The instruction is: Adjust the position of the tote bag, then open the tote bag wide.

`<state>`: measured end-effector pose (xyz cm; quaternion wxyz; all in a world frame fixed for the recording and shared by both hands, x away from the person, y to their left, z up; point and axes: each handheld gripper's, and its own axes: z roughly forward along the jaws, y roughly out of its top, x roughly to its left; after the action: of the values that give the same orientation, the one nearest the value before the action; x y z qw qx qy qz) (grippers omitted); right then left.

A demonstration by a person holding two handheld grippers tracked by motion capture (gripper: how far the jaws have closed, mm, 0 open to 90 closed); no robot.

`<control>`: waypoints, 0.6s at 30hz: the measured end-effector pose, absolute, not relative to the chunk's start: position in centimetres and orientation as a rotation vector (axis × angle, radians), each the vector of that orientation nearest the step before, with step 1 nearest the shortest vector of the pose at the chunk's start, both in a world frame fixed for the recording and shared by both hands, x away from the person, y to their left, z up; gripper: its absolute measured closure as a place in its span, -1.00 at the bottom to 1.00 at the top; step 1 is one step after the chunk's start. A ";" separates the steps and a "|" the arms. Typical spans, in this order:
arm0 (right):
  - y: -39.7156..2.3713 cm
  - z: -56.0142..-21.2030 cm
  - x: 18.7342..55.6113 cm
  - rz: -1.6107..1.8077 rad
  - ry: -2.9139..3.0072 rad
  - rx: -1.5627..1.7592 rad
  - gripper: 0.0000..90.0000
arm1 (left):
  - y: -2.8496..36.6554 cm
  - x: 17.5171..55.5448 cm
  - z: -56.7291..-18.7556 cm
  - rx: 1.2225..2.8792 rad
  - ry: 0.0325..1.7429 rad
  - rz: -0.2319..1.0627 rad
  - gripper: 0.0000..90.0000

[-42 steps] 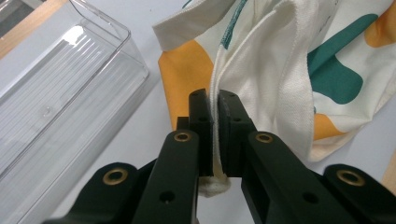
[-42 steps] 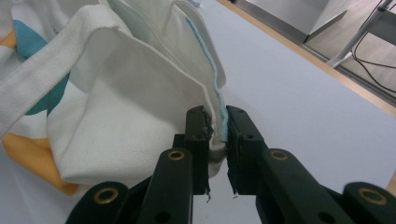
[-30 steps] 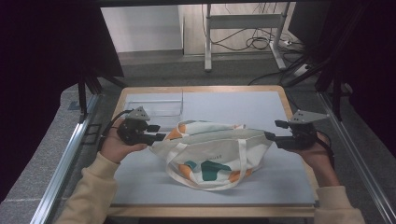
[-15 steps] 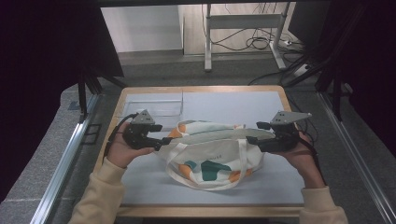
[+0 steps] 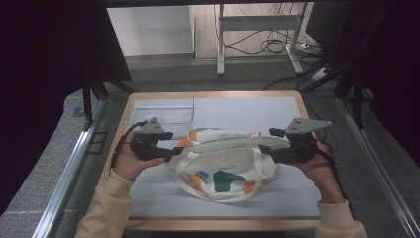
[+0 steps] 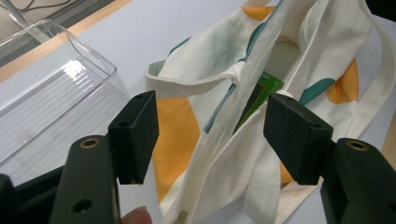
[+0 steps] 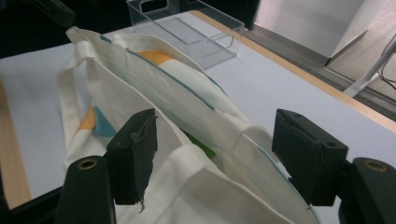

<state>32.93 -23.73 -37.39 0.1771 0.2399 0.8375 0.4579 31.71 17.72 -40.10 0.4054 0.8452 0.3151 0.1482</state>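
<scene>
Left tongs [image 5: 174, 150] have just been opening and now stand apart at the left end of the tote bag [image 5: 225, 163], cloth between the jaws but not pinched, as seen in the left gripper view [image 6: 210, 135]. Compared with a second ago, right tongs [image 5: 263, 146] have been brought in to the bag's right end; jaws apart, the rim lying between them unclamped [image 7: 215, 154]. Judged: the left grip has been released, and both ends are lined up for a fresh hold on the mouth. The bag lies mid-bench [image 5: 277, 111], mouth slightly parted; a green item [image 6: 259, 93] is seen inside. Clear plastic bin [image 5: 163, 111] behind the left tongs looks empty.
</scene>
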 end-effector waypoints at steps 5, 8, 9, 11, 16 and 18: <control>-22.7 -37.4 32.6 1.305 2.412 0.632 -0.30 | 17.2 31.7 -40.2 2.144 0.782 0.371 -0.19; -21.9 -37.6 32.6 1.299 2.436 0.617 -0.30 | 17.0 31.7 -40.4 2.147 0.780 0.373 -0.19; -21.7 -37.7 32.7 1.303 2.443 0.610 -0.30 | 16.9 31.7 -40.4 2.147 0.781 0.373 -0.19; -21.1 -38.1 32.8 1.295 2.462 0.603 -0.30 | 16.9 31.8 -40.4 2.144 0.783 0.375 -0.19; -19.7 -38.8 32.8 1.266 2.504 0.572 -0.30 | 16.8 31.9 -40.5 2.146 0.778 0.375 -0.20; -19.1 -38.9 32.8 1.265 2.514 0.556 -0.29 | 16.7 32.0 -40.5 2.145 0.779 0.377 -0.20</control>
<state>32.81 -19.11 -38.90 0.1361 0.1919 0.8682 0.4369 32.03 16.73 -40.54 0.4024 0.8490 0.3083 0.1490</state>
